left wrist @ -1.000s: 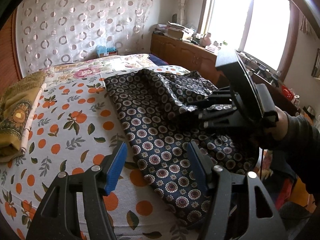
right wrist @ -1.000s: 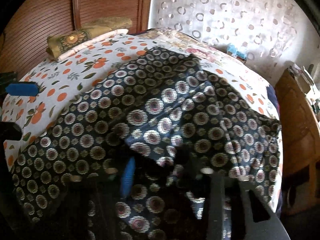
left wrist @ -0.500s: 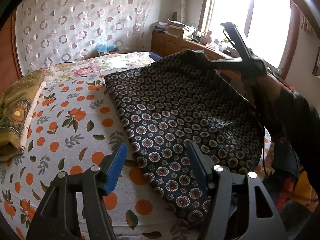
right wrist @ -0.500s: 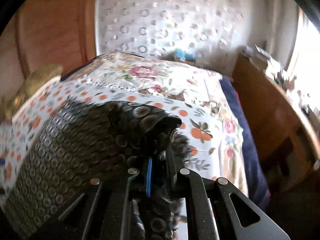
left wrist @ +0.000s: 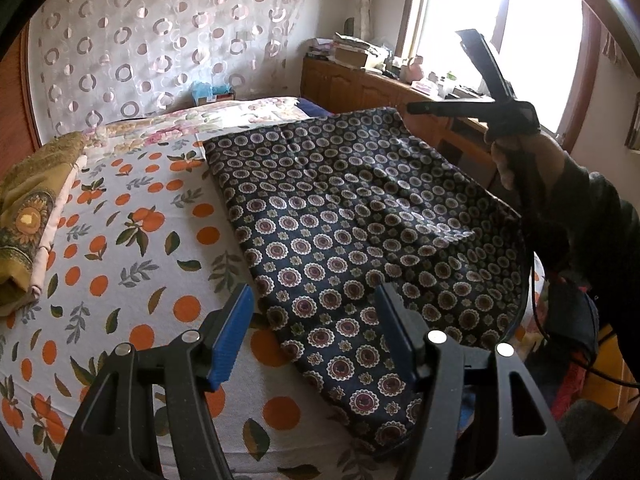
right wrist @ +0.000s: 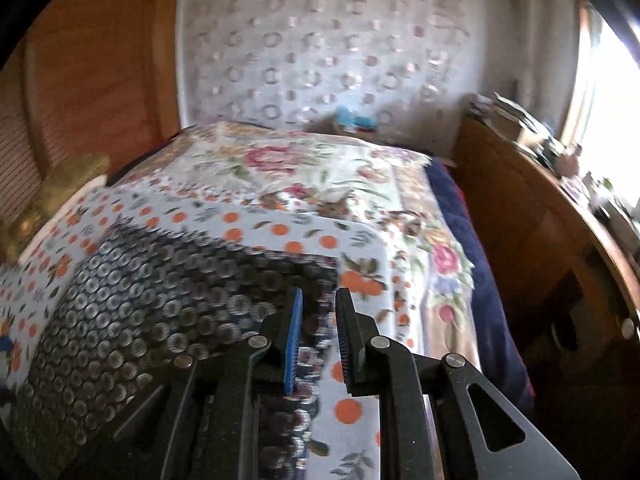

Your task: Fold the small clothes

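Note:
A dark navy garment with a round medallion print (left wrist: 360,232) lies spread flat on the bed's orange-print sheet (left wrist: 132,248). My left gripper (left wrist: 316,320) is open and empty, low over the garment's near left edge. My right gripper (left wrist: 412,108) is held by a hand above the garment's far right corner. In the right wrist view the right gripper (right wrist: 318,308) has its jaws slightly apart, with the garment's corner (right wrist: 256,276) just below and beyond them, not pinched. That view is blurred.
A folded yellow-green cloth (left wrist: 24,216) lies at the bed's left edge. A wooden cabinet (left wrist: 360,84) with clutter stands under the window on the right. A patterned curtain (left wrist: 160,40) hangs behind the bed. A floral sheet (right wrist: 320,176) covers the far end.
The right gripper lifted the garment's corner, carried it to the far right and spread the garment flat, then let it go and opened slightly. The left gripper has not moved.

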A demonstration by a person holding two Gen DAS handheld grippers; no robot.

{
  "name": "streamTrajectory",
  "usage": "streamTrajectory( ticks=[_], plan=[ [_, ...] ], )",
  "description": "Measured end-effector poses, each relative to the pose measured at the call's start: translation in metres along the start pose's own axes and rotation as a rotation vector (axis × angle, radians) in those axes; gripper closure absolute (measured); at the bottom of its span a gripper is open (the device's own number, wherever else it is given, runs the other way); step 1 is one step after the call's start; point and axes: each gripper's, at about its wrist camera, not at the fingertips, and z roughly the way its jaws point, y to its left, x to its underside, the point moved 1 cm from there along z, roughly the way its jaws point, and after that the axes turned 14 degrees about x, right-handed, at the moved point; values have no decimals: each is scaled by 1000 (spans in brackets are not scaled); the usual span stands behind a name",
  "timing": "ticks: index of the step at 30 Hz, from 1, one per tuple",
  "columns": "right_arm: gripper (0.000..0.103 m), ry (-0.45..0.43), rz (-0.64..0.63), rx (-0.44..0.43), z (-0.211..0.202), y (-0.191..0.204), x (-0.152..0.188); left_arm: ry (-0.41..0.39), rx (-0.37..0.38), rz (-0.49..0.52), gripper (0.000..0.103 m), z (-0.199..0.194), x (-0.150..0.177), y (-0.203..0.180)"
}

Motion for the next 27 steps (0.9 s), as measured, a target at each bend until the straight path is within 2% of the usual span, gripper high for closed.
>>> streamTrajectory(
  ticks=[5, 7, 10, 14, 18, 20, 22, 23, 24, 25, 27],
  plan=[
    [86, 39, -62, -62, 23, 5, -12, 16, 7, -2, 39, 6, 2, -1],
    [86, 115, -83, -73, 50, 7, -14, 19, 10, 0, 39, 7, 3, -3],
    [86, 237, -99, -34, 90, 3, -5, 24, 11, 7, 39, 8, 4, -5],
    [86, 234, 1, -74, 98, -18, 1, 32, 11, 9, 39, 8, 8, -4],
    [86, 230, -22, -32, 92, -21, 5, 37, 10, 4, 39, 9, 10, -3],
    [85, 201, -18, -16, 79, -15, 5, 39, 8, 3, 39, 8, 12, -2],
    [76, 162, -7, -27, 55, -13, 8, 42, 5, 3, 39, 7, 14, -2],
    [63, 153, 3, -35, 47, -10, 9, 44, 4, 2, 39, 7, 15, -2],
    [45, 144, 9, -38, 41, -6, 15, 47, 3, 2, 39, 6, 16, -1],
    [39, 128, 12, -36, 31, -3, 24, 50, 2, 1, 39, 6, 18, -1],
    [37, 87, 8, -35, 5, -2, 40, 58, -2, -4, 39, 6, 22, 1]
  ],
)
